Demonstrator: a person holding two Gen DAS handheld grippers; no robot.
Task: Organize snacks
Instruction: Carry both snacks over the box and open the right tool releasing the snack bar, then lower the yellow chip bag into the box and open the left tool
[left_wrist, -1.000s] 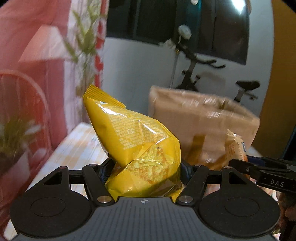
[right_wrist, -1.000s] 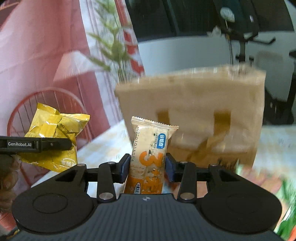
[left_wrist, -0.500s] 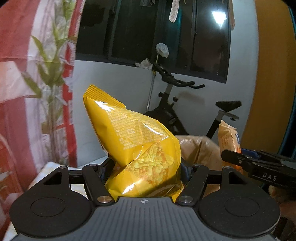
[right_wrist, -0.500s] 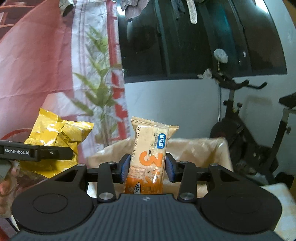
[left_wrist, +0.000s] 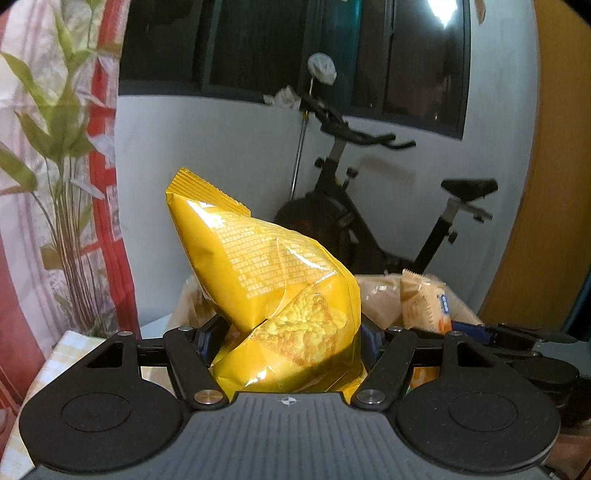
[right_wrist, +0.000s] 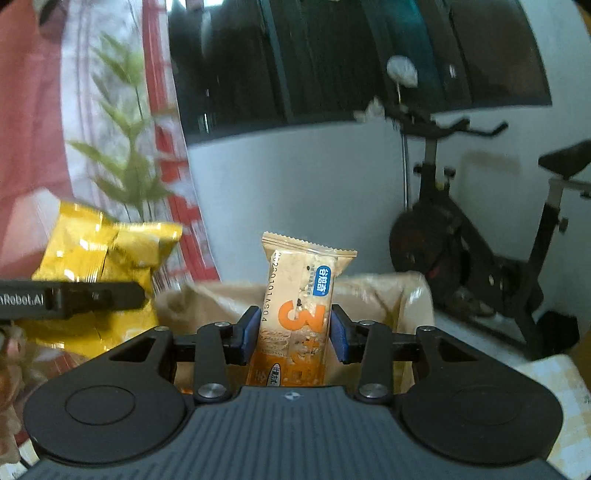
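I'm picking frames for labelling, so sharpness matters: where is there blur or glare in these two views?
Left wrist view: yellow snack bag sharp, with glare patches on its foil; exercise bike slightly soft. Right wrist view: snack bar crisp, but the yellow snack bag at left and the plant are motion-smeared.

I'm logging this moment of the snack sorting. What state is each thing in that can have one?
left gripper: shut on the yellow snack bag
yellow snack bag: sealed, held off the table, crumpled
right gripper: shut on the orange snack bar
orange snack bar: sealed, held upright
brown paper bag: open at the top, standing just beyond both snacks
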